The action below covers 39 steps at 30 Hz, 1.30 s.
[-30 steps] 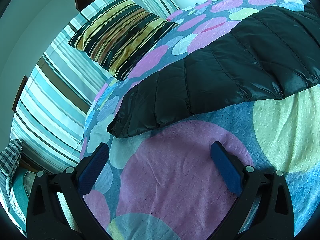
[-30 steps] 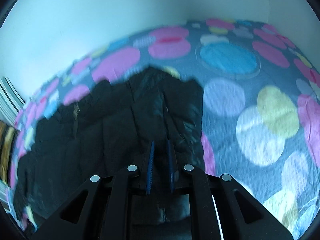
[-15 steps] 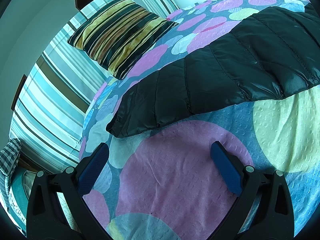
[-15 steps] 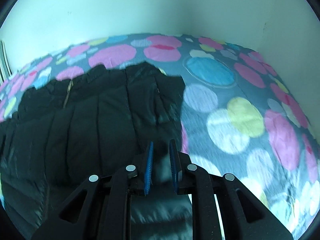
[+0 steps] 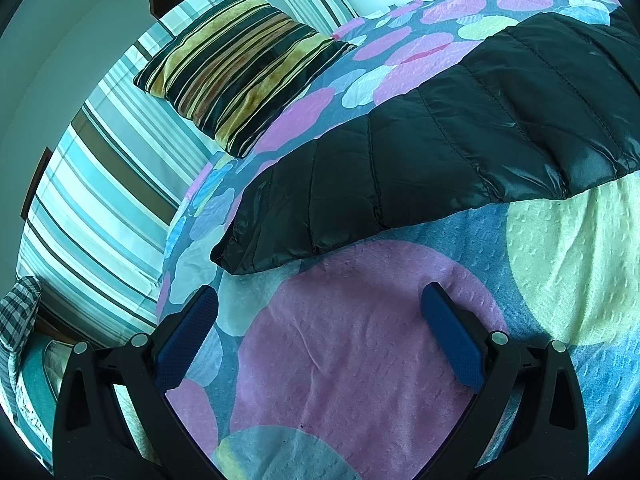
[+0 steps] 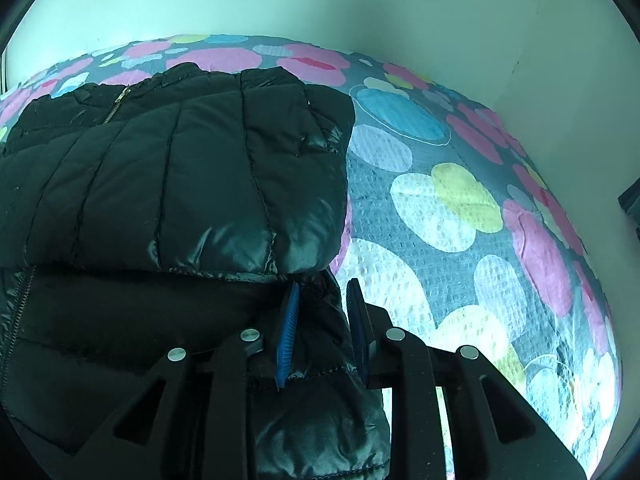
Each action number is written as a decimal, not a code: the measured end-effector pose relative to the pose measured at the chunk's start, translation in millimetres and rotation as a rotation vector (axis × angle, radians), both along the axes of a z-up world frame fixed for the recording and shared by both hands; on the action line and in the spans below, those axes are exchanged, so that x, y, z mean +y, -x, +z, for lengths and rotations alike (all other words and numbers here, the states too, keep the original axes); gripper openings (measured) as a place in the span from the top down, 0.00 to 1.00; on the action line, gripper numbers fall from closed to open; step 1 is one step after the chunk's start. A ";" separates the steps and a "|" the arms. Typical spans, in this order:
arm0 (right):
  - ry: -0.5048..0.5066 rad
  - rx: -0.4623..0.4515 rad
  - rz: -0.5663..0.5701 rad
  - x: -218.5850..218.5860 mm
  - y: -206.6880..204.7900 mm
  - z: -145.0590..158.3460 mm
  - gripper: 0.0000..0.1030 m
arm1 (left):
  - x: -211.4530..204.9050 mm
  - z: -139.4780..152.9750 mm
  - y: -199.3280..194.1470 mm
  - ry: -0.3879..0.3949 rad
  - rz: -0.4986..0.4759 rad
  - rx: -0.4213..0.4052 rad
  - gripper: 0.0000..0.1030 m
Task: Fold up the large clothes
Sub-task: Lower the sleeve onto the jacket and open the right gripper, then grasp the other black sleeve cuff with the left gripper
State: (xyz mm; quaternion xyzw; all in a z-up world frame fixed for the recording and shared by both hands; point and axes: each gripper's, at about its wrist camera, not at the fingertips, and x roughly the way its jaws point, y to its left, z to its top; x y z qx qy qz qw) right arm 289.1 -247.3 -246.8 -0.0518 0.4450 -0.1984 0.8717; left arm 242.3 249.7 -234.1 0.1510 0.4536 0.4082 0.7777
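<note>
A black quilted puffer jacket (image 6: 180, 184) lies on a bed with a dotted cover (image 6: 460, 216). In the right wrist view my right gripper (image 6: 322, 292) is closed on a fold of the jacket's black fabric at its right edge, with fabric hanging below the blue pads (image 6: 289, 332). A gold zipper shows at the upper left. In the left wrist view the jacket's sleeve or side (image 5: 420, 160) stretches across the bed beyond my left gripper (image 5: 320, 308). That gripper is wide open and empty, just above the cover (image 5: 360, 360), short of the jacket's cuff end.
A striped cushion (image 5: 240, 68) rests at the head of the bed against a striped pillow or bedding (image 5: 100, 184). A white wall (image 6: 320, 0) runs behind the bed. A checked cloth (image 5: 20, 312) shows at the far left edge.
My right gripper has moved forward and down over the bed, carrying the jacket's fabric; the jaws now sit wider on a thicker fold. The left gripper has hardly moved.
</note>
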 end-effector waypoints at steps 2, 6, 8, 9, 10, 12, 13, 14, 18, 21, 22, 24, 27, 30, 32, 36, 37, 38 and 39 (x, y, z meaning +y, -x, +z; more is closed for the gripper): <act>-0.010 -0.005 -0.004 -1.1 0.5 -1.2 0.74 | 0.3 -0.2 -0.3 0.001 0.000 0.000 0.02; -0.033 -0.013 -0.021 -4.9 1.6 -3.3 0.68 | 1.8 -1.0 0.5 0.015 0.001 -0.002 0.02; -0.045 -0.018 -0.031 -8.2 2.4 -3.5 0.63 | 3.6 -0.7 0.4 0.024 0.001 -0.003 0.02; -0.053 -0.021 -0.039 -10.2 3.1 -3.6 0.60 | 4.1 -0.5 0.5 0.027 0.002 -0.005 0.02; -0.060 -0.024 -0.046 -11.8 3.7 -3.9 0.57 | 4.7 -0.6 0.4 0.030 0.002 -0.005 0.02; -0.078 -0.029 -0.057 -15.4 4.8 -4.0 0.54 | 5.1 0.8 1.5 0.038 0.002 -0.014 0.02; -0.084 -0.031 -0.060 -17.2 5.1 -4.2 0.52 | 4.7 1.1 1.7 0.042 0.001 -0.020 0.02; -0.089 -0.033 -0.064 -18.5 5.3 -4.4 0.51 | 5.4 2.1 3.1 0.056 -0.003 -0.026 0.02; -0.098 -0.038 -0.072 -20.9 5.9 -4.5 0.48 | 16.0 10.8 17.2 0.151 0.007 -0.057 0.02; -0.095 -0.039 -0.072 -20.7 6.1 -4.3 0.48 | 33.7 19.8 33.8 0.251 0.045 -0.097 0.02; -0.094 -0.039 -0.072 -20.8 6.2 -4.2 0.48 | 39.7 22.0 38.6 0.273 0.060 -0.111 0.02; -0.095 -0.040 -0.072 -20.9 6.6 -4.1 0.48 | 60.0 27.6 50.2 0.318 0.113 -0.153 0.02; -0.094 -0.040 -0.072 -20.7 6.7 -4.0 0.48 | 93.1 34.5 64.5 0.406 0.178 -0.239 0.02; -0.087 -0.040 -0.072 -20.2 6.9 -3.7 0.48 | 125.2 36.1 69.0 0.605 0.196 -0.342 0.02; -0.082 -0.040 -0.072 -19.5 7.0 -3.4 0.47 | 139.8 34.4 66.7 0.732 0.180 -0.411 0.02; -0.071 -0.039 -0.074 -16.4 7.5 -2.8 0.47 | 153.5 29.4 50.0 0.790 0.148 -0.440 0.02; -0.067 -0.038 -0.075 -15.3 7.6 -2.6 0.47 | 156.5 27.1 47.0 0.790 0.155 -0.438 0.02; -0.064 -0.038 -0.076 -14.6 7.6 -2.7 0.47 | 161.5 23.2 43.8 0.805 0.168 -0.439 0.02; -0.061 -0.037 -0.078 -13.5 7.6 -2.5 0.47 | 167.1 19.8 43.0 0.826 0.183 -0.446 0.02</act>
